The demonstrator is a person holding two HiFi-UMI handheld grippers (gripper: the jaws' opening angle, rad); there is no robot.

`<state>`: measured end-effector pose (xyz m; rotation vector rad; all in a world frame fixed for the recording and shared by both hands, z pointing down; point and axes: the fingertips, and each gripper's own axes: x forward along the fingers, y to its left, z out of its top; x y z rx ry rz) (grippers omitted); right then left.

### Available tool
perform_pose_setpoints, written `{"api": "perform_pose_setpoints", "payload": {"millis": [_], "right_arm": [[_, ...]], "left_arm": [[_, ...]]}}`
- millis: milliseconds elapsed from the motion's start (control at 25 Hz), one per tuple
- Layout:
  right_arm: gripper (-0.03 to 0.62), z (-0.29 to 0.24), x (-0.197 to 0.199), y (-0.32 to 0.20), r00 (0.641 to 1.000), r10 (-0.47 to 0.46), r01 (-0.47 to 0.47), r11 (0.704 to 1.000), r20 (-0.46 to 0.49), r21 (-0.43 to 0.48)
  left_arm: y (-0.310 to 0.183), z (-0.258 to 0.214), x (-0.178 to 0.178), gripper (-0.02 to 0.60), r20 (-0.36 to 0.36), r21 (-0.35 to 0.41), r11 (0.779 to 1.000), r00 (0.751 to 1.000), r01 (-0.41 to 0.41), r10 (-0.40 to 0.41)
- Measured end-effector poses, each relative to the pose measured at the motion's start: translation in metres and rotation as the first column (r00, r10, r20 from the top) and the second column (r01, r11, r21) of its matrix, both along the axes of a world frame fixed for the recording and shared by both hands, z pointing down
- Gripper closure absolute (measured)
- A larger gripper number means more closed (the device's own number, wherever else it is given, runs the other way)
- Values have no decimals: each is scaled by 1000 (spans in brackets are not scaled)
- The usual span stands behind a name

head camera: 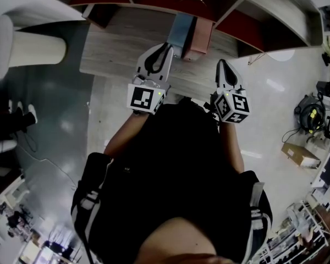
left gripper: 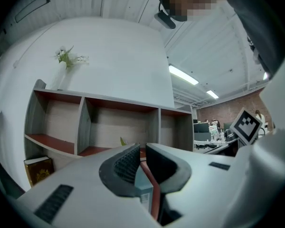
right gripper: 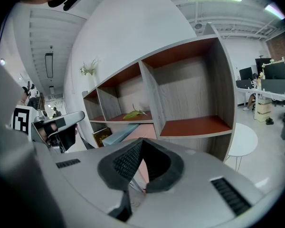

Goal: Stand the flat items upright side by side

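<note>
Jaws of the left gripper (left gripper: 142,150) were seen drawn almost together, their ribbed pads pressed on the near edge of a blue book (head camera: 181,33), with only a narrow slit left between the tips above it. A reddish edge was seen lying against that book inside the same jaws; whether it belonged to the pink book (head camera: 199,37) could not be told. In the head view both books were seen touching side by side in front of the shelf unit (right gripper: 190,87), the blue one on the left, and in the right gripper view they were shown tilted rather than upright. The right gripper (right gripper: 140,141) was held just to the right of the pink book and apart from it in the head view. Its jaws were closed tip to tip, and no item could be made out clamped between them. A marker cube (head camera: 144,99) was carried at the back of the left gripper, above the dark clothing of the person. A green leaf (right gripper: 133,113) was seen lying on a red shelf board, a dark book (left gripper: 38,169) was seen standing in the lower left compartment, and a sprig (left gripper: 66,57) was seen on top of the unit. A round white table (right gripper: 244,144) was seen beside the unit's right end.
</note>
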<state>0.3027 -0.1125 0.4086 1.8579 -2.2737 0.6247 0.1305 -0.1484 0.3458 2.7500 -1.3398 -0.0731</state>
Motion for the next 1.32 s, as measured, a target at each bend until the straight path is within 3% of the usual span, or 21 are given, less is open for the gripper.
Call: {"api": "perform_pose_setpoints", "payload": {"millis": [1320], "right_arm": [[569,-2,2,-7,1000,-20,20,1000,-8,2]], "left_arm": [[-8,-1,7,528,-2,-6,1000,1000,1,-1]]}}
